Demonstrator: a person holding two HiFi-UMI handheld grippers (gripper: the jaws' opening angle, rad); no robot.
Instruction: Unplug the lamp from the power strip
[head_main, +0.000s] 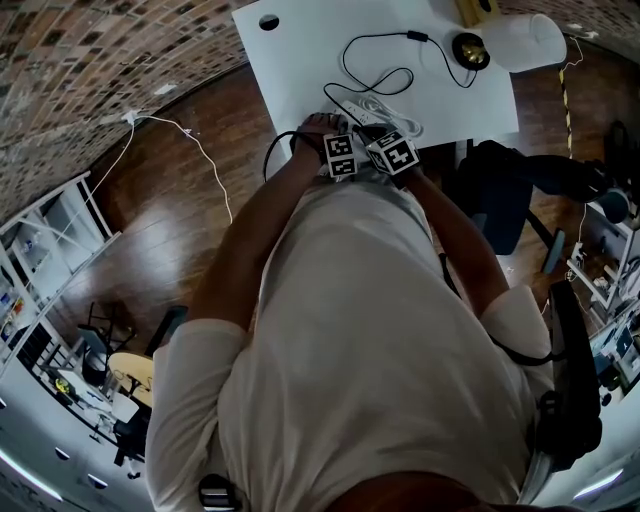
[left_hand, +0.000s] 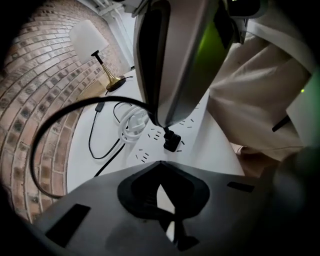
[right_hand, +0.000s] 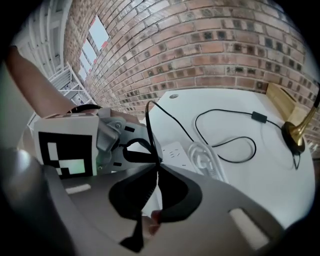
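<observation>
A lamp with a white shade (head_main: 527, 40) and a brass base (head_main: 470, 50) stands at the far right of the white table (head_main: 300, 60). Its black cord (right_hand: 225, 152) loops across the table to a black plug (left_hand: 171, 141), which sits in a socket of the white power strip (left_hand: 150, 146). My right gripper (right_hand: 155, 170) is shut on the cord just above the plug. My left gripper (left_hand: 163, 194) is shut on nothing, close beside the right gripper (left_hand: 160, 119) at the table's near edge. In the head view their marker cubes (head_main: 365, 153) hide the plug.
A coiled white cable (left_hand: 131, 122) lies on the table next to the strip. A brick wall (right_hand: 210, 45) runs along the table's far side. A cable hole (head_main: 268, 22) is at the far left corner. A dark chair (head_main: 505, 195) stands on the wooden floor to the right.
</observation>
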